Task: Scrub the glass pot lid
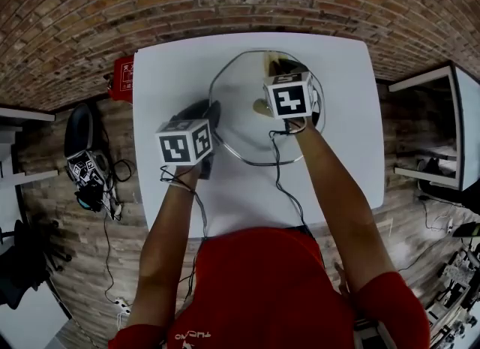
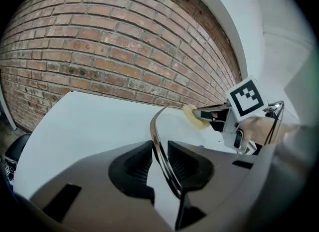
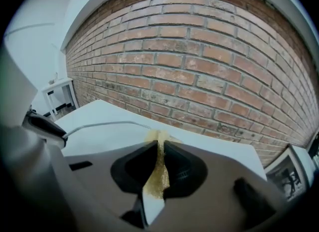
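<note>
Glass pot lid (image 1: 240,126) is steadied on the white surface (image 1: 172,70), its 9 o'clock rim clamped in the left hand-held gripper (image 2: 159,162). A yellow scouring pad (image 3: 158,176) is pinched in the near-shut right hand-held gripper (image 3: 158,148) toward 12 o'clock. Scrubbing is judged under way, with firm strokes across the glass called for next.

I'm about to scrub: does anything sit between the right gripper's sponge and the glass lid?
Nothing visible does. The right gripper holds the sponge right at the glass lid, whose rim the left gripper clamps.
</note>
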`<state>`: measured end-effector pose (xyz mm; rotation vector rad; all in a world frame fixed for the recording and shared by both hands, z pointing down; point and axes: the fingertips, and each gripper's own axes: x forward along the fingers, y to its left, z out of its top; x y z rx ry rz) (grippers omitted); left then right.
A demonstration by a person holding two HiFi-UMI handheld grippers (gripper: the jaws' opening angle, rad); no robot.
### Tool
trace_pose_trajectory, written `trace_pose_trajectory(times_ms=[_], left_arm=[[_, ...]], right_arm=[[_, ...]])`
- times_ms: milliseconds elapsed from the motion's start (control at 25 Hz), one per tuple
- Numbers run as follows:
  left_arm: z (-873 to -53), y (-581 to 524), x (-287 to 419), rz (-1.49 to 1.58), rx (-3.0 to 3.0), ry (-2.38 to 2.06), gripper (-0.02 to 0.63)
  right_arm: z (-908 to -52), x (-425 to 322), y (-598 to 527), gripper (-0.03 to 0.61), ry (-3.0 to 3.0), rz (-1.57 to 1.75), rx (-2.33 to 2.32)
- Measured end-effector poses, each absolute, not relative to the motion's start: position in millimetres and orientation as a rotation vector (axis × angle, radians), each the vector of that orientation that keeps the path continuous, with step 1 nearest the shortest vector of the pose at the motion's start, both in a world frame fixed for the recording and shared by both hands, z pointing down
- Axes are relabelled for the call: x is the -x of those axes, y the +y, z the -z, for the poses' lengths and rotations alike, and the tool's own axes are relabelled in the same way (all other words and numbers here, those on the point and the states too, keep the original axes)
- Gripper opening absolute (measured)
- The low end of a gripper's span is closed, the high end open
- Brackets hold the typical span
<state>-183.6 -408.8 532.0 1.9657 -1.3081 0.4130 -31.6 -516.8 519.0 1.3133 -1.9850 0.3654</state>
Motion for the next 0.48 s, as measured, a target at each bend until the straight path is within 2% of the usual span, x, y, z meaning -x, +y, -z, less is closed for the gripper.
trace_pose_trajectory(times_ms=[240,360,480], left_arm=[[-532,-407,183,-0.411,-1.965,-1.31,0.103],[-532,-406,183,-0.414,-1.962,-1.311,0.103],[-531,-406,182,-0.417,-1.963,-1.312,0.103]], right_arm=[[-515,-21,-509,0.055,-1.921,-0.406,-1.403],[-503,-7,-497,0.055,-1.966,-0.415,-1.409],[-494,40,-476,0.055,-2.076,-0.47,-1.341]])
